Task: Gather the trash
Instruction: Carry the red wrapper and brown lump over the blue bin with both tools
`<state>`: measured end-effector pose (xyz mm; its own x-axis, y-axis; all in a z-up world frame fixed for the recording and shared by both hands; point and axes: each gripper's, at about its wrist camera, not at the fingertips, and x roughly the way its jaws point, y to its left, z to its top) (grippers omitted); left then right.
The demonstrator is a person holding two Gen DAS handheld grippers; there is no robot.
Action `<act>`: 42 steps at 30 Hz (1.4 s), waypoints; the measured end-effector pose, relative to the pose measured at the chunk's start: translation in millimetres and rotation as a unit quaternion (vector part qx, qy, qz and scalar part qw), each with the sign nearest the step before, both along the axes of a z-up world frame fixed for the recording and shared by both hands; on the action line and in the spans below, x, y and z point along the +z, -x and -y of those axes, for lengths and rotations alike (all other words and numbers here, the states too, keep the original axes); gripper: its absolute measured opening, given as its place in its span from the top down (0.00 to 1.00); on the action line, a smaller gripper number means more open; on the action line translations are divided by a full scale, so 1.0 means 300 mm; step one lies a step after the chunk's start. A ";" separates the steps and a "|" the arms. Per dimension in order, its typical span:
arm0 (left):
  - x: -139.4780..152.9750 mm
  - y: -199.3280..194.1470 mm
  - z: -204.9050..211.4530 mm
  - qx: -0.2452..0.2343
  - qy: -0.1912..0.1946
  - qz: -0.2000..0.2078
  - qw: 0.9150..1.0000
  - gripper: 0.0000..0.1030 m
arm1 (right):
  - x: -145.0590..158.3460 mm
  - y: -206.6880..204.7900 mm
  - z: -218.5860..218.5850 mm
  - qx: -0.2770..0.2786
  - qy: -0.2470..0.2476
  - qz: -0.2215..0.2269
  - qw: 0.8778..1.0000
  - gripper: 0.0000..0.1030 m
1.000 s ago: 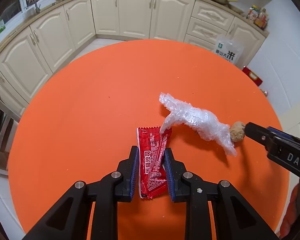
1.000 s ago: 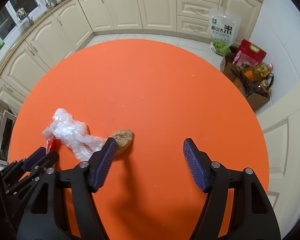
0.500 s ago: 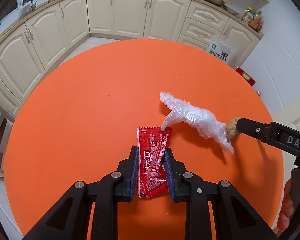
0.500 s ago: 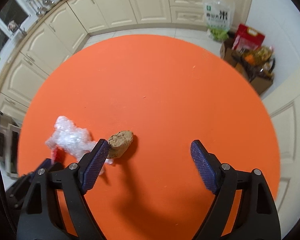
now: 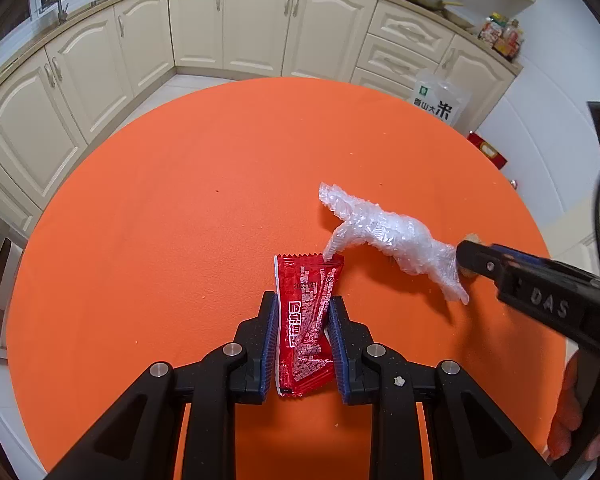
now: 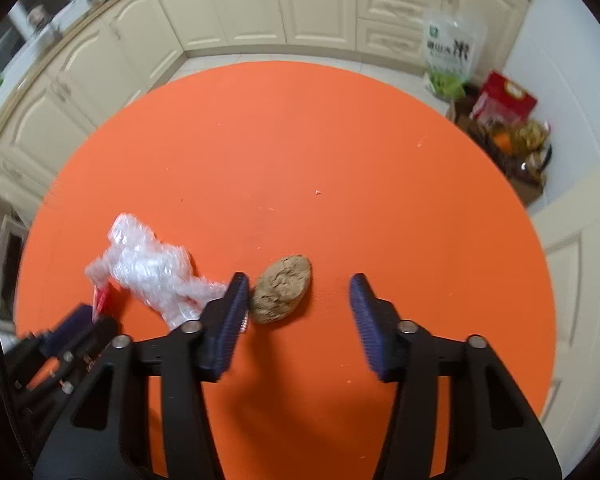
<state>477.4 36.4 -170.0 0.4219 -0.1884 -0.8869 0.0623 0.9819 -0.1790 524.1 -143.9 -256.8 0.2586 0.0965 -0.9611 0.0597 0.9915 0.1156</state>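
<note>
Over a round orange worktop (image 5: 180,208) in a cream-cabinet kitchen, the left tool (image 5: 303,320) is clamped narrow on a red snack wrapper (image 5: 306,320) that lies flat on the surface. A crumpled wad of clear bubble wrap (image 5: 384,236) rests just beyond, touching the wrapper's far corner. The right tool (image 6: 298,300) is closing around a brown lump (image 6: 282,288); its left pad touches it, the right pad stands apart.
</note>
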 end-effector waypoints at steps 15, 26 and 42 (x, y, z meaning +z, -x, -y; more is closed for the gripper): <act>-0.007 0.090 0.108 -0.001 -0.078 0.034 0.996 0.79 | 0.025 0.158 0.041 0.010 -0.026 -0.008 1.000 0.76; 0.036 0.298 0.148 0.011 -0.051 0.048 0.997 0.80 | 0.182 0.342 0.066 -0.002 -0.013 0.037 0.999 0.76; 0.161 0.617 0.425 -0.081 -0.034 0.082 0.993 0.80 | 0.330 0.810 0.373 -0.120 -0.005 0.081 0.989 0.76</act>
<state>292.4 -91.1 -121.7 0.5307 -0.2085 -0.8215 0.2441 0.9658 -0.0874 281.1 -255.8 -157.6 0.4253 0.0237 -0.9048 0.2729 0.9498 0.1531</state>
